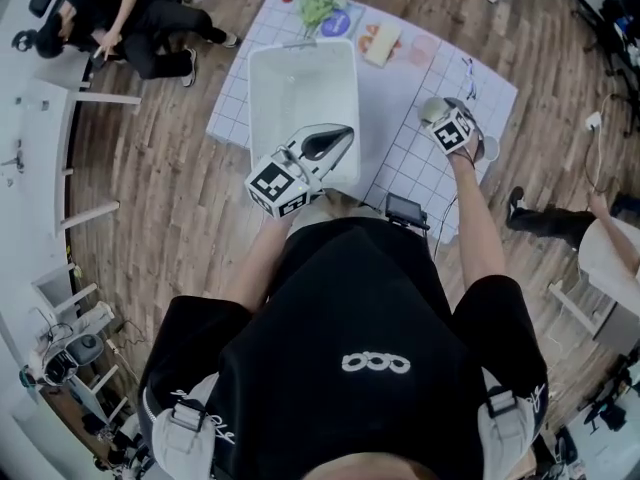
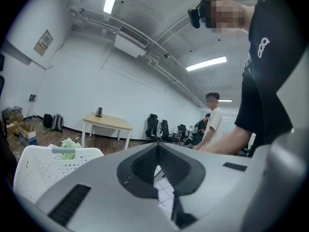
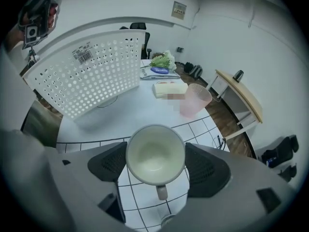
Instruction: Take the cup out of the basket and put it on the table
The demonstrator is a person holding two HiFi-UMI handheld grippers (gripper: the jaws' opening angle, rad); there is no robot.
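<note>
The cup [image 3: 155, 154] is pale and empty, and its handle points toward the camera. My right gripper [image 3: 155, 158] is shut on it, one pad on each side. It is held over the gridded table [image 3: 120, 115], right of the white perforated basket [image 3: 87, 71]; I cannot tell whether it touches the table. In the head view the cup [image 1: 432, 110] sits at the tip of the right gripper [image 1: 448, 126], outside the basket [image 1: 300, 93]. My left gripper [image 1: 322, 146] hovers at the basket's near rim; its jaws meet with nothing between them [image 2: 157, 146].
A pink tumbler [image 3: 195, 99], a piece of bread [image 3: 169, 88], a blue plate [image 1: 336, 23] and leafy greens [image 1: 317, 3] stand at the table's far end. A person sits on the floor at the upper left [image 1: 140, 23], another at the right [image 1: 560, 223].
</note>
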